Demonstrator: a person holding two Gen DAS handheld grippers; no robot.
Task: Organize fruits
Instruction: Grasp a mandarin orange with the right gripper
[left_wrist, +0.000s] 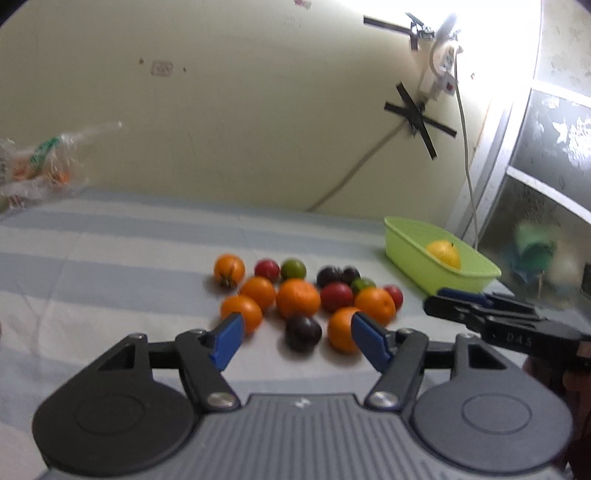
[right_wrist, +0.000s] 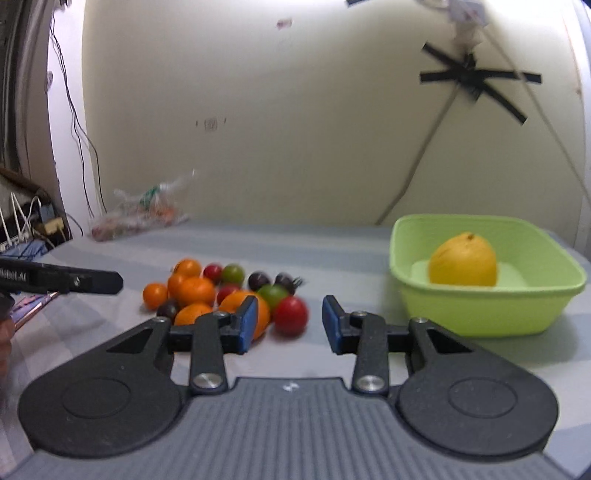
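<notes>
A pile of small fruits (left_wrist: 299, 295) lies on the striped cloth: orange, red, green and dark purple ones; it also shows in the right wrist view (right_wrist: 229, 291). A light green tub (left_wrist: 417, 254) at the right holds one yellow citrus (left_wrist: 445, 253), also seen in the right wrist view (right_wrist: 463, 264) inside the tub (right_wrist: 491, 310). My left gripper (left_wrist: 297, 341) is open and empty, just short of a dark plum (left_wrist: 303, 332). My right gripper (right_wrist: 290, 326) is open and empty, with a red fruit (right_wrist: 290, 315) just beyond its tips. It also shows in the left wrist view (left_wrist: 448, 299).
A clear plastic bag (right_wrist: 140, 214) with produce lies at the far left by the wall. Cables and a taped power strip (left_wrist: 441, 70) hang on the wall. A window frame (left_wrist: 546, 177) stands to the right. The blue-and-white striped cloth (left_wrist: 110, 266) covers the surface.
</notes>
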